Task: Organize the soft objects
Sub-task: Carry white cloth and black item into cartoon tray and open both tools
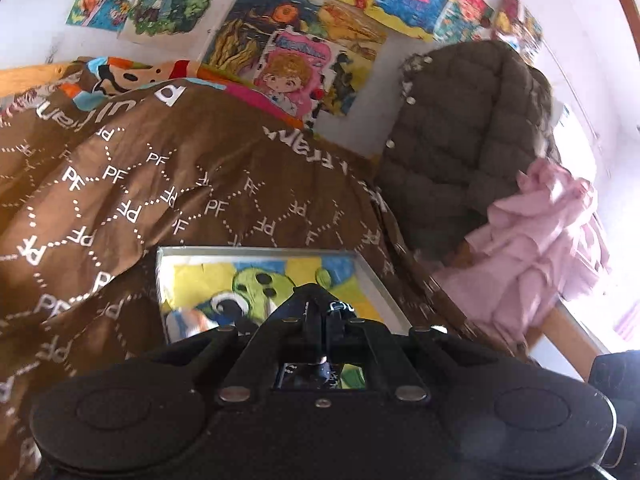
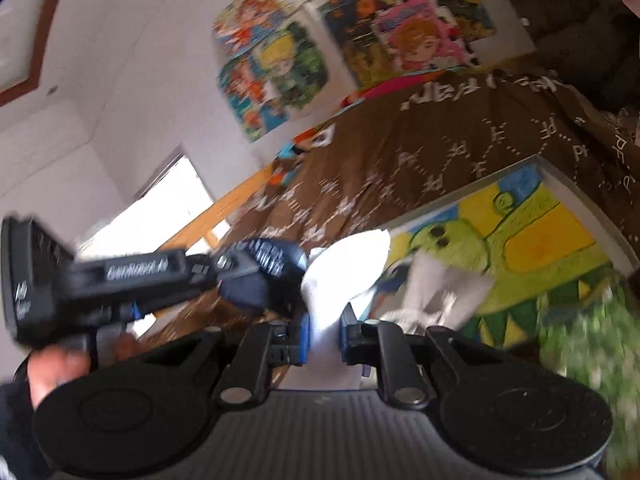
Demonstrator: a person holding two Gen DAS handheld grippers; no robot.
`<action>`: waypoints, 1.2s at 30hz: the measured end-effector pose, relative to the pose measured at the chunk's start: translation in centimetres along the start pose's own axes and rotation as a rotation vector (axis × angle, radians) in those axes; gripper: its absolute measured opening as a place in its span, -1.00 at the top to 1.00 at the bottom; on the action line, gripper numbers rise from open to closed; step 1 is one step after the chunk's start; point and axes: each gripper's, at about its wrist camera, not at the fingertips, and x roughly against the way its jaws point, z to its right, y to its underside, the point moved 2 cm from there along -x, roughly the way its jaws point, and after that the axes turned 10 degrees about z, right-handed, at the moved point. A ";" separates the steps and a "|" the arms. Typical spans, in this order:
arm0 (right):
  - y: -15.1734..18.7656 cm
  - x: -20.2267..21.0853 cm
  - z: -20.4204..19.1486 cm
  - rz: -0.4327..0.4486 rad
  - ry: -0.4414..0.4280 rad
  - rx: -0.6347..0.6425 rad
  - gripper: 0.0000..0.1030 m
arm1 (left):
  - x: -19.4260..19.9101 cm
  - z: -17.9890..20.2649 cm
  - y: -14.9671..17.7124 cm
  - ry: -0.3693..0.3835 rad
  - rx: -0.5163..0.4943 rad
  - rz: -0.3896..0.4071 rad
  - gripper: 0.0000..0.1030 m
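One white soft cloth (image 2: pixel 344 264) is pinched in the right gripper (image 2: pixel 324 344); left gripper (image 1: pixel 324 312) is closed empty, while the pink garment (image 1: pixel 536 248) and brown puffer jacket (image 1: pixel 468 128) wait.

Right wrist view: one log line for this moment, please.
right gripper: shut on white cloth | left gripper: shut, tips beside cloth | behind: framed painting, brown blanket
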 end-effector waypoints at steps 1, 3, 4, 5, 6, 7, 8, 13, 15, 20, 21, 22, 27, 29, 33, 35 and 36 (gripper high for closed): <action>-0.4 -1.3 0.6 0.006 0.027 -0.001 0.63 | -1.1 -0.4 0.1 -0.009 -0.002 0.009 0.99; -0.9 -3.5 1.5 0.019 0.072 0.006 0.63 | -2.9 -1.0 0.3 -0.013 -0.011 0.032 0.99; -1.0 -4.5 1.9 0.019 0.084 0.010 0.63 | -3.7 -1.3 0.5 -0.021 -0.018 0.047 0.99; -0.9 -5.4 2.4 0.015 0.090 0.000 0.63 | -4.3 -1.4 0.7 -0.022 -0.033 0.055 0.99; -0.8 -6.2 2.9 0.013 0.106 -0.012 0.63 | -4.6 -1.4 1.0 -0.019 -0.049 0.060 0.99; -0.6 -6.9 3.4 0.004 0.132 -0.016 0.63 | -5.1 -1.5 1.3 -0.014 -0.072 0.060 0.99; -0.4 -7.6 3.7 -0.013 0.162 -0.015 0.64 | -5.6 -1.6 1.8 -0.014 -0.098 0.046 0.99; 1.2 -9.7 5.4 -0.054 0.218 -0.028 0.64 | -7.7 -3.6 3.6 -0.045 -0.058 -0.025 0.99; 1.7 -10.0 6.2 -0.077 0.257 -0.055 0.64 | -8.5 -4.3 4.2 -0.063 -0.041 -0.081 0.99; 2.1 -10.0 7.7 -0.120 0.319 -0.091 0.47 | -9.1 -4.8 5.1 -0.098 -0.047 -0.163 0.94; 2.3 -10.0 7.9 -0.130 0.325 -0.093 0.47 | -9.2 -4.8 5.3 -0.103 -0.049 -0.175 0.94; 2.5 -10.0 8.0 -0.137 0.319 -0.096 0.50 | -9.2 -4.7 5.4 -0.109 -0.055 -0.182 0.94; 2.4 -10.0 7.3 -0.149 0.308 -0.065 0.15 | -9.1 -4.1 5.5 -0.129 -0.075 -0.196 0.70; 2.0 -9.8 6.8 -0.147 0.302 -0.048 -0.06 | -8.9 -3.9 5.3 -0.138 -0.072 -0.189 0.61; 0.9 -8.8 6.1 -0.127 0.281 -0.042 -0.39 | -8.1 -3.7 4.6 -0.180 -0.065 -0.167 0.16; 0.3 -8.1 6.1 -0.113 0.266 -0.057 -0.50 | -7.7 -3.4 4.4 -0.187 -0.073 -0.155 0.06; 0.0 -7.8 6.0 -0.106 0.262 -0.067 -0.55 | -7.4 -3.3 4.3 -0.192 -0.076 -0.150 0.02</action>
